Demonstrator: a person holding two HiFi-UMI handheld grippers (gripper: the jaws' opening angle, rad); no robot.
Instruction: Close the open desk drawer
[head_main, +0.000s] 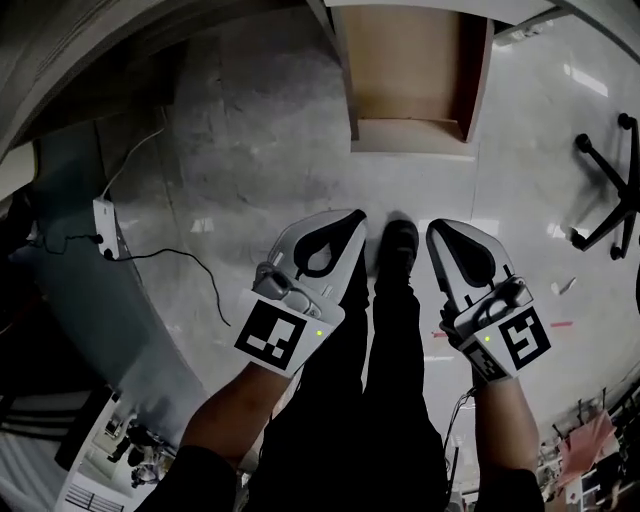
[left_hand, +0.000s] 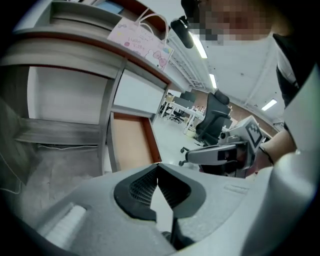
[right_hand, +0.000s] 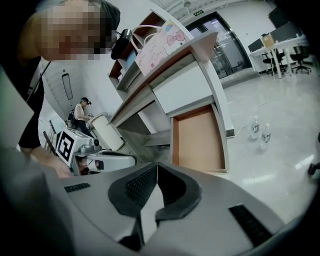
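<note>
The person stands on the pale floor (head_main: 250, 150) in front of the desk (right_hand: 175, 55) and holds both tools low before the legs. The left gripper (head_main: 355, 216) has its jaws closed, with the tips meeting, and it holds nothing. The right gripper (head_main: 438, 226) is the same: tips together, nothing between them, touching nothing. The drawer (head_main: 410, 70) stands pulled out from under the front edge of the desk, its brown wooden bottom showing, well apart from both grippers.

The drawer (head_main: 410, 70) stands out from the desk (right_hand: 182, 87), ahead of the left gripper (head_main: 355, 217) and right gripper (head_main: 438, 229)
</note>
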